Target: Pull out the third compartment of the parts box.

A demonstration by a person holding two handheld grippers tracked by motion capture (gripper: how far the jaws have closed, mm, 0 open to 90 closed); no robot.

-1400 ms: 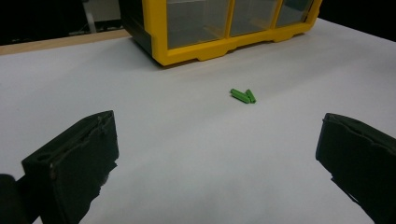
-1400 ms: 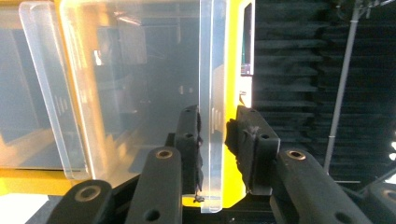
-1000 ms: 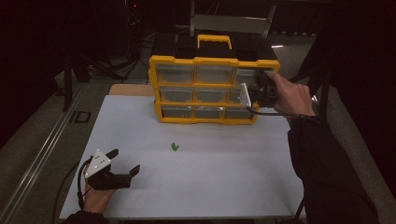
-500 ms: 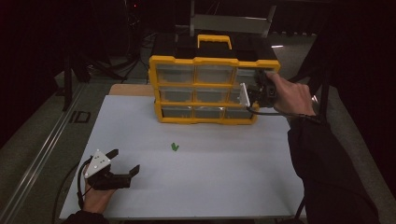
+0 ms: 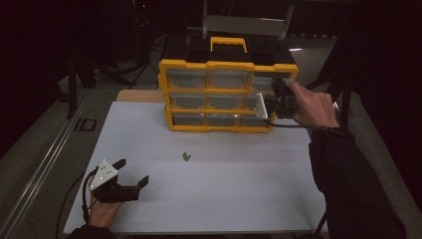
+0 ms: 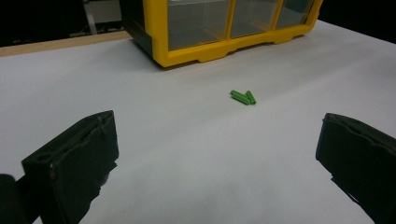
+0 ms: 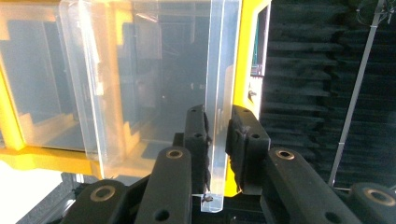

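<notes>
A yellow organizer (image 5: 219,65) with clear drawers stands at the back of the white table. My right gripper (image 5: 271,105) is at its right end, shut on the front lip of a clear drawer (image 5: 261,106) in the middle row, which sticks out a little. In the right gripper view the pads (image 7: 198,128) pinch the clear drawer wall (image 7: 219,70) beside the yellow frame (image 7: 245,60). Two small green plugs (image 5: 186,157) lie on the table in front of the organizer. My left gripper (image 5: 132,173) rests open near the front left corner, pointing toward the plugs (image 6: 243,97), with nothing between its jaws.
The white tabletop (image 5: 239,169) stretches between the organizer and the front edge. A metal rail (image 5: 45,164) runs along the left side of the table. The organizer's base (image 6: 196,53) is well beyond the left gripper (image 6: 217,123). Dark surroundings lie behind.
</notes>
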